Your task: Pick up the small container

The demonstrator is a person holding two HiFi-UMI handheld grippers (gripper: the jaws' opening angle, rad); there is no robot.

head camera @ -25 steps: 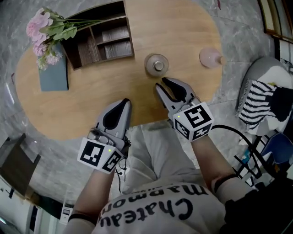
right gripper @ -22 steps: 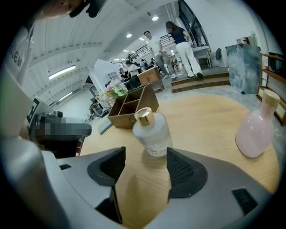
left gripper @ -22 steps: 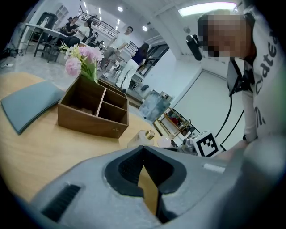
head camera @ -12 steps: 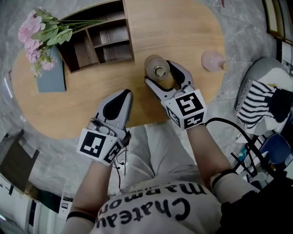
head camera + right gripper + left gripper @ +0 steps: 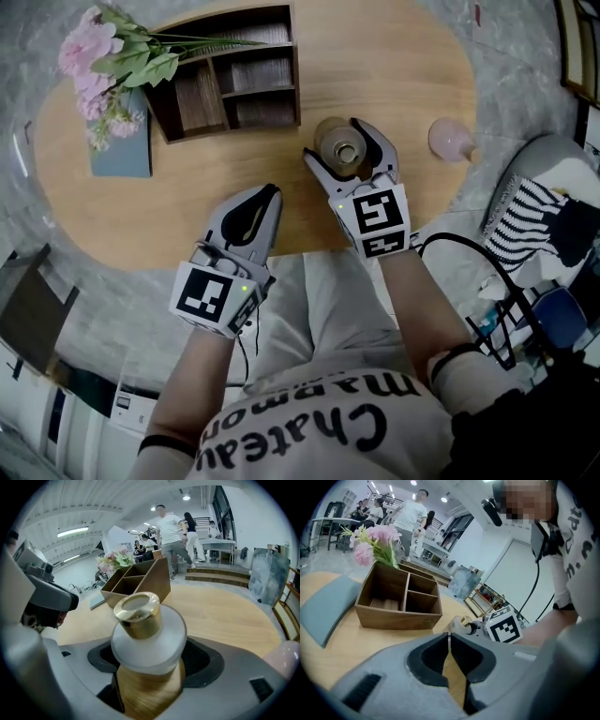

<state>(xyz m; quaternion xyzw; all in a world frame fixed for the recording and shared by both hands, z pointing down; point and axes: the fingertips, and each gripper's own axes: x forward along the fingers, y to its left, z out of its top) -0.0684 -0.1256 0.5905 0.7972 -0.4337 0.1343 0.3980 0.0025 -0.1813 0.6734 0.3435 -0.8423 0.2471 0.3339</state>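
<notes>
Right gripper (image 5: 336, 139) jaws are opening around the small container (image 5: 146, 639), seemingly not pressing yet; centre it, then clench squarely. Left gripper (image 5: 267, 195) jaws are clenched, empty.

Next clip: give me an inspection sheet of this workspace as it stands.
Surface: oval wooden table.
Job's things: small container, gold cap, upright on the table between the right gripper's jaws.
Clutter: wooden organizer, pink flowers, grey-blue pad, pink object near the table's edge.
Grippers: right gripper jaws opening, around the container, pads not pressing; left gripper shut, empty.
Cables: black cable beside the right forearm.
Surroundings: marbled floor, striped cloth, people standing behind.
</notes>
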